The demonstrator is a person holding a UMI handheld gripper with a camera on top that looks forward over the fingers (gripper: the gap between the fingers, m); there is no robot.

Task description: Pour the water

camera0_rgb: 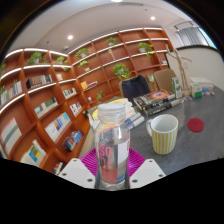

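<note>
My gripper [112, 166] is clamped on a clear plastic water bottle [112, 140], with both pink finger pads [91, 161] pressed against its lower body. The bottle stands upright between the fingers, its cap [111, 107] in place. Just beyond the bottle, to its right, a pale yellow striped cup [163, 132] stands on the grey table [190, 150]. A small red disc [195, 125] lies farther right. Wooden bookshelves [45, 95] fill the background.
</note>
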